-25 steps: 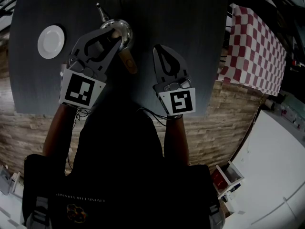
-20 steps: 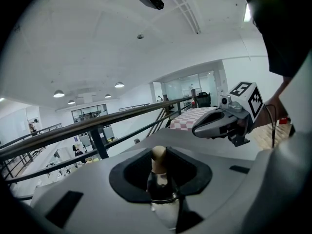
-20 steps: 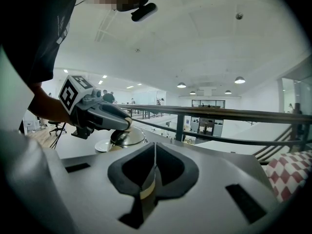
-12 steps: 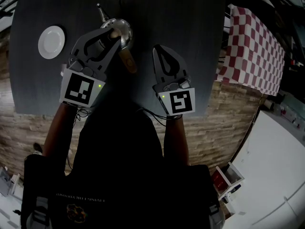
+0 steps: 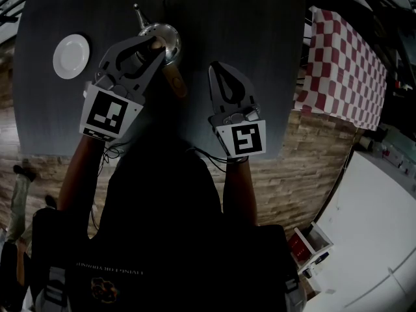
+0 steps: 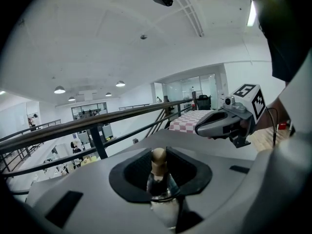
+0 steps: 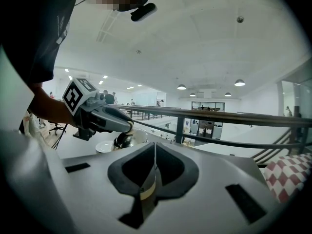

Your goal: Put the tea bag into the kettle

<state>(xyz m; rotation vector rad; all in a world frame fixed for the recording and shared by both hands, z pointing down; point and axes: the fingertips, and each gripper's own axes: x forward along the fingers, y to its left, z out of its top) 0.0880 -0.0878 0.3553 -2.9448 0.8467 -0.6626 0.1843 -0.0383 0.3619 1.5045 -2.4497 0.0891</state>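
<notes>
- Head view: A person stands over a dark counter with a gripper in each hand. The left gripper reaches to the top of a shiny metal kettle. The kettle's spout points away from the person and its wooden handle angles back toward them. The right gripper hangs just right of that handle, apart from the kettle. A white plate sits at the counter's left, and a red-and-white checked cloth covers a surface to the right.
- Left gripper view: The left jaws are clamped on the pale wooden knob of the kettle's lid, with shiny metal showing below it. Whether the lid sits on the kettle or is raised cannot be told. The right gripper shows at the right, with a dark railing behind.
- Right gripper view: The right jaws are pressed together on the tea bag. Only a pale edge of it shows low between them, with a thin thread rising above. It is held well clear of the kettle, which stands at the left under the left gripper's tips, with the plate beside it.
</notes>
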